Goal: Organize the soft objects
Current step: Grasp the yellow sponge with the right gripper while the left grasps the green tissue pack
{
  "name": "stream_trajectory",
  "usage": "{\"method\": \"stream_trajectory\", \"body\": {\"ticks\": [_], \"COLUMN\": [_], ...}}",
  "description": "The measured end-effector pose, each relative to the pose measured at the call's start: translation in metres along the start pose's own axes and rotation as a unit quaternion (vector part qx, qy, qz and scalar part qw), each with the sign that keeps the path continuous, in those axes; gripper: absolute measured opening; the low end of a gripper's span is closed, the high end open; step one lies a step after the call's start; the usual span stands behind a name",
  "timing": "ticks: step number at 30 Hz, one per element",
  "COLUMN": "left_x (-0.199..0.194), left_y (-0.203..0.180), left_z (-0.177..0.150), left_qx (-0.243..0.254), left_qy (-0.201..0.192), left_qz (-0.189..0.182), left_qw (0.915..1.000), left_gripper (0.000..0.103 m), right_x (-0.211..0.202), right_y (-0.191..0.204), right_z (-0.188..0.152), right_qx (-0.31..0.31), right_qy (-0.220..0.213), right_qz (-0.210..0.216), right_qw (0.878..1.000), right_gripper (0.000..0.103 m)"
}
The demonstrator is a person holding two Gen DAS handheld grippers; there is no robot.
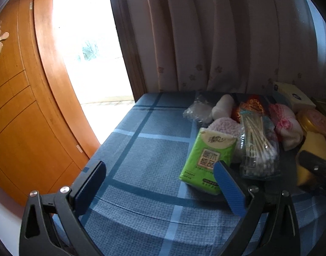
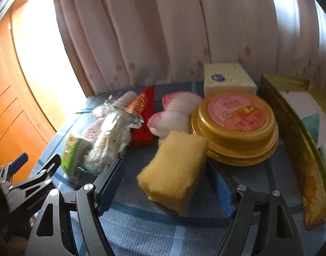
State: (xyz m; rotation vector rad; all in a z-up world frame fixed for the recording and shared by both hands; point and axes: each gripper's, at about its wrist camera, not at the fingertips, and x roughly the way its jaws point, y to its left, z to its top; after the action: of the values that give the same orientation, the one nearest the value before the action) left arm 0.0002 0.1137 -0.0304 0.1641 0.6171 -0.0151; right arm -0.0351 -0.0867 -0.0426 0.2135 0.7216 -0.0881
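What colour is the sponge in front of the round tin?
Yellow sponge; the right wrist view shows it best.

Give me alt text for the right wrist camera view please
The open right gripper straddles a yellow sponge on a blue checked cloth, pads apparently not touching it. Behind the sponge sit a round gold tin, a tissue box, a pink-white plush and bagged cotton swabs.

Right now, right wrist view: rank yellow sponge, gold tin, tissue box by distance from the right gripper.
1. yellow sponge, between the open fingers of the right gripper.
2. gold tin, behind it, to the right.
3. tissue box, back by the curtain.
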Motion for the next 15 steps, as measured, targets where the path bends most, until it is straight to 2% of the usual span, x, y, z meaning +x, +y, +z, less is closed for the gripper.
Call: {"method": "stream_trajectory", "body": {"ticks": [1, 3, 4, 5, 8, 11, 15], "left_x": [0.000, 0.001, 0.002, 0.003, 0.010, 0.013, 0.023], "left_y": [-0.002, -0.009, -0.012, -0.014, -0.018, -0.021, -0.026], "left_z": [0.001, 0.002, 0.004, 0.005, 0.008, 0.011, 0.017], "left_qx": [0.005, 0.020, 0.026, 0.030, 0.028, 0.026, 0.033], "left_qy": [0.001, -0.001, -0.001, 0.000, 0.017, 0.023, 0.033], "left_qz": [-0.004, -0.003, -0.002, -0.001, -0.022, -0.043, -0.026], "left_qw": [1.0000, 0.9998, 0.9996, 0.9995, 0.9992, 0.9985, 0.9986], "left_gripper": [0.102, 0.102, 0.102, 0.102, 0.102, 0.102, 0.102], "right_x": [0.005, 0.011, 0.014, 0.013, 0.010, -0.009, -0.042], "right_y": [-0.001, -0.002, -0.003, -0.003, -0.006, -0.006, 0.002], "right_z": [0.001, 0.001, 0.001, 0.002, 0.003, 0.003, 0.004], "right_qx": [0.001, 0.003, 0.003, -0.001, -0.008, -0.013, -0.038], "right_qy": [0.006, 0.017, 0.024, 0.023, 0.025, -0.004, -0.058], "right_qz": [-0.007, -0.006, -0.006, -0.011, 0.000, 0.023, 0.035], "right_qw": [1.000, 1.000, 1.000, 1.000, 1.000, 1.000, 0.997], "right_gripper": [0.080, 0.063, 0.061, 0.054, 0.045, 0.044, 0.044]}}
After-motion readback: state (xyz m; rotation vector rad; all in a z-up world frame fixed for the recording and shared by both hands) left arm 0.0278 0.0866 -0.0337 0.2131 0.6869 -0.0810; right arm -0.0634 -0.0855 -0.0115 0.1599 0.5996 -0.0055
